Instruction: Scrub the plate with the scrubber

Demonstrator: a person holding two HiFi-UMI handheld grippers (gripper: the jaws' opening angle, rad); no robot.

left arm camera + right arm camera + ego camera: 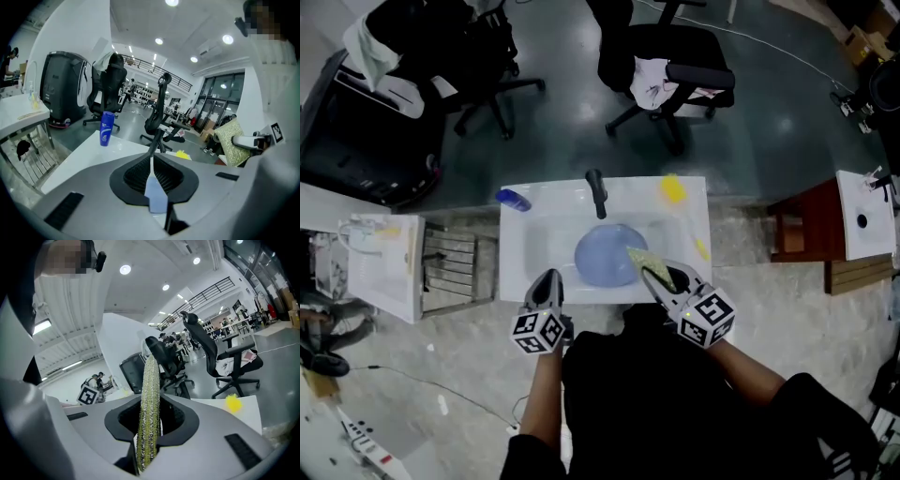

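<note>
Head view: blue bottle, label unreadable, on sink rim near plate

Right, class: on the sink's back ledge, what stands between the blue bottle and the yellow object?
The black faucet, between blue bottle and yellow object; the head view shows it.

White sink, blue plate in basin, black tap, blue bottle, yellow object on rim
</note>
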